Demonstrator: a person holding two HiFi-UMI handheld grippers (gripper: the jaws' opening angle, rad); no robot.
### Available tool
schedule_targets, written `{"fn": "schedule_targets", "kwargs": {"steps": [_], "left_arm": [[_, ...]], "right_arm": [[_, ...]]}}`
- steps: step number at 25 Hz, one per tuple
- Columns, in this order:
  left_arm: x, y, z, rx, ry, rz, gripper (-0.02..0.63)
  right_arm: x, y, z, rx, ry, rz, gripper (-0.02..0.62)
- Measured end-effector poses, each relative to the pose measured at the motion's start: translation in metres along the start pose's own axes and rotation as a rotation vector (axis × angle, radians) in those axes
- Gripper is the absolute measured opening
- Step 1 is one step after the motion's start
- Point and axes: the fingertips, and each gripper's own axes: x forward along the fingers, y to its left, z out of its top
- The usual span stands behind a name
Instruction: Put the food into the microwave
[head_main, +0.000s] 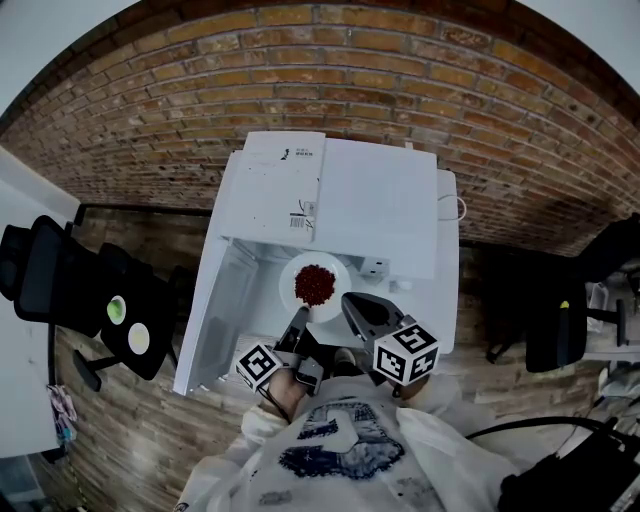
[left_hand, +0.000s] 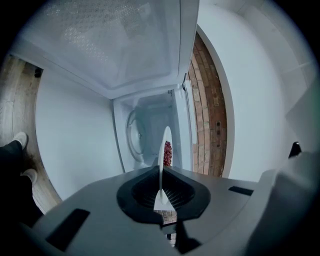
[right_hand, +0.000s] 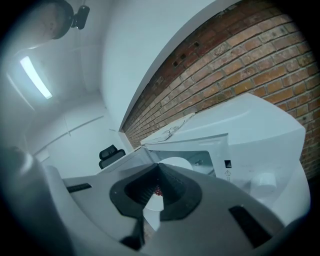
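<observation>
Left claw: jaws closed on the rim of the white plate, which its own view shows edge-on as a thin upright sliver.
Right claw: jaws closed on the opposite rim of the same plate, with white showing both between the pads and above them.
Pose: in the head view both claws reach forward from the person's chest and angle inward. The left claw is at the plate's near-left edge and the right claw at its near-right edge. Each marker cube sits close to the body.
Food: a heap of red food lies in the middle of the plate.
Plate position: held level between the claws at the mouth of the white microwave, just in front of its top panel.
Door: swung open to the left.
Left gripper view only: the inside of the cavity with the round turntable beyond the plate, plus shoes on a wooden floor.
Right gripper view only: the microwave's front panel beside the opening, an office chair and a ceiling light.
Head view only: the brick wall behind the microwave.
</observation>
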Motion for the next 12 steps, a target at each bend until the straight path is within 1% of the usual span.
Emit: {"fn": "schedule_targets", "kwargs": {"steps": [4,10,12], "left_arm": [[0.008,0.011,0.004,0.014,0.007,0.024,0.015],[0.023,0.027,0.011,-0.004,0.005,0.034,0.015],[0.025,0.036,0.014,0.005,0.002,0.061,0.015]], "right_arm": [[0.003,-0.003,0.003,-0.006,0.003,-0.010,0.014],[0.008,-0.007,0.000,-0.010,0.017,-0.022,0.014],[0.010,-0.008,-0.001,-0.012,0.021,-0.023,0.014]]}}
